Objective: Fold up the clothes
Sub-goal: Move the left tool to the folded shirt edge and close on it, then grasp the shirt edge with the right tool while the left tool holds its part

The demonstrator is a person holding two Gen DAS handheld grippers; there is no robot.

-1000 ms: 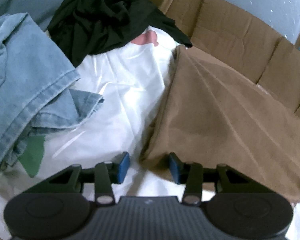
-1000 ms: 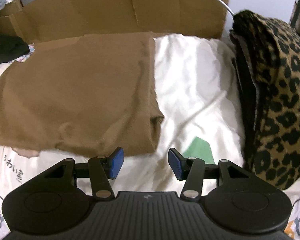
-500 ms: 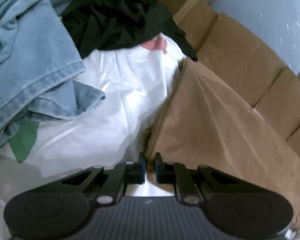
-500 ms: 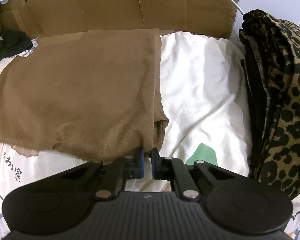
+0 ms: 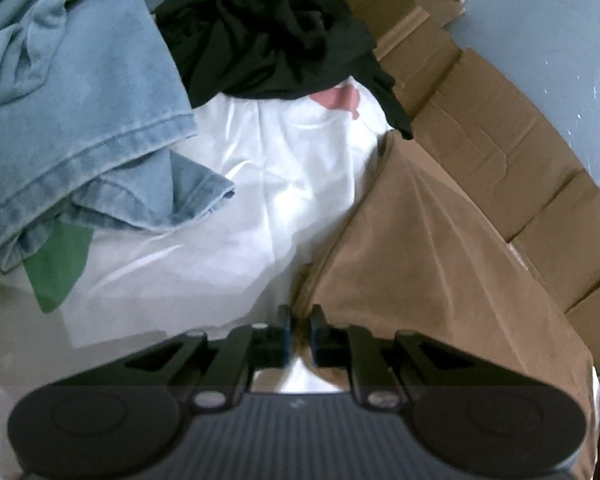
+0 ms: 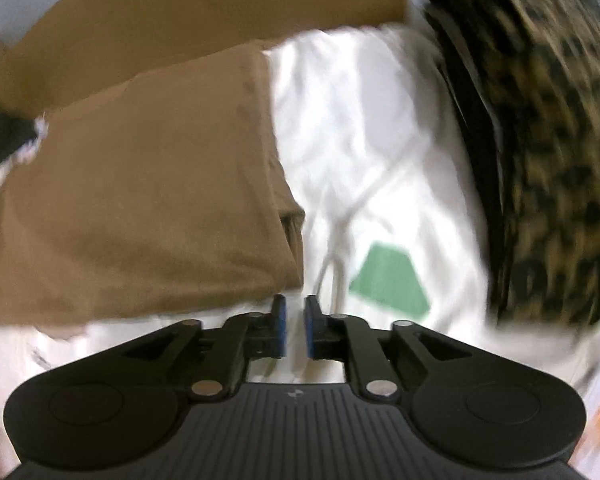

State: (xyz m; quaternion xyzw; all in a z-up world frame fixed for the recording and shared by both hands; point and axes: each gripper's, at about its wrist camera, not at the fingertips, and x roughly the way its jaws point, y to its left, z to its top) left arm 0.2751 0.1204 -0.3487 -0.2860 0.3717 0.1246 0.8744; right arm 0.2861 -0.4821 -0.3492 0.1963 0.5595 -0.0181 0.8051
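Brown cloth point(image 5: 432, 248) lies flat on white sheet point(image 5: 228, 240), cardboard point(image 5: 500, 128) behind. Left gripper point(image 5: 299, 330) pinches its near corner. Right gripper point(image 6: 293, 326): jaws just eased apart, narrow gap w/ only sheet showing, just beside cloth's other near corner. Denim point(image 5: 72, 120) & black garment point(image 5: 268, 36) off left; leopard-print pile point(image 6: 540, 140) right.

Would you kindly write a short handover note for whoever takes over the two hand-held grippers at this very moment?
Left hand-held gripper: jaws just closed, pinching the near corner of the brown garment.
Right hand-held gripper: jaws just reopened slightly; only white sheet shows between them, and the garment's other near corner lies just ahead, ungripped.
Elsewhere: denim piece and black garment heaped, leopard-print piece aside.
Done: brown garment spread flat.
Left: regrip the right corner, fold, then the heap.
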